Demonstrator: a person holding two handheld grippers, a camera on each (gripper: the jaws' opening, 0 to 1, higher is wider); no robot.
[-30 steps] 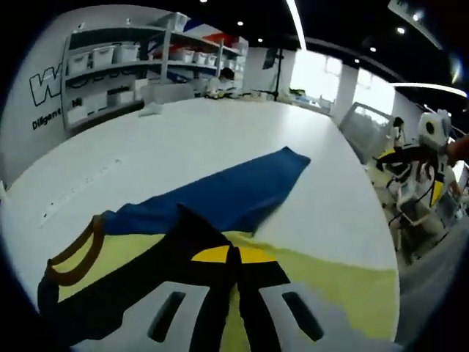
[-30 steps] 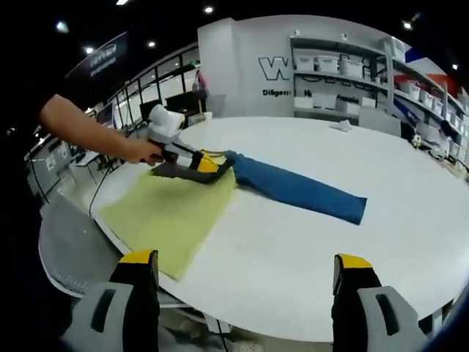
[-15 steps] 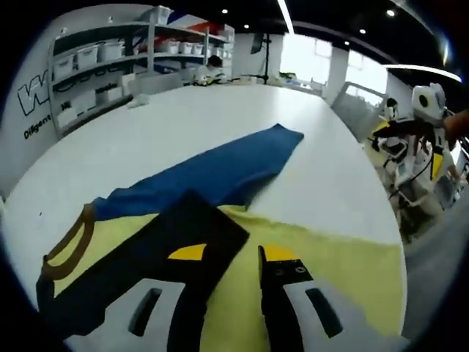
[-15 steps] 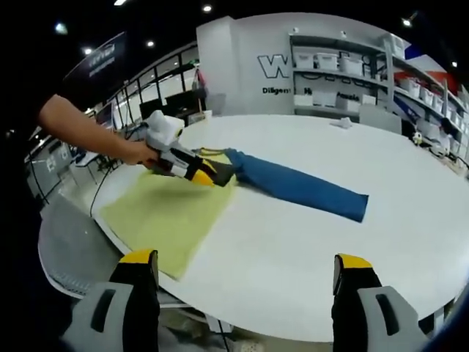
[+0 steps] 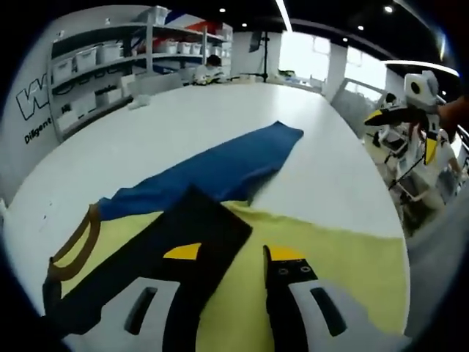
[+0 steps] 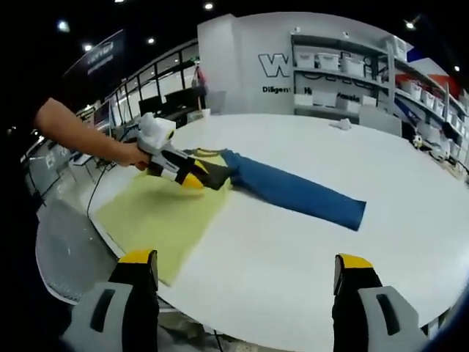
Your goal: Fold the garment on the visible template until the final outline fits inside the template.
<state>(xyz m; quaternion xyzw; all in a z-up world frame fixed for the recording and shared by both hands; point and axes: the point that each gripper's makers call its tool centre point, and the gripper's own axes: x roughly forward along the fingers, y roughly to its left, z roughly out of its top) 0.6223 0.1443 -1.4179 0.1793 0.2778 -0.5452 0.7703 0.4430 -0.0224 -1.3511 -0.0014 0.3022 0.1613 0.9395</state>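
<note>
A long garment lies on the white round table. Its blue part stretches away across the table. Its black part, with a brown collar, rests on the yellow template. My left gripper is open just above the black part, one jaw over the fabric and the other over the template, holding nothing. In the right gripper view, the left gripper hovers at the near end of the blue part, over the template. My right gripper stands wide open off the table's edge.
Shelves with white bins line the wall behind the table. A small white object sits at the table's far side. A person's arm holds the left gripper. Desks and cables stand beyond the table's rim.
The left gripper opened and let go of the black part, which now lies flat on the template. The right gripper stayed open, and in the left gripper view it has lifted slightly.
</note>
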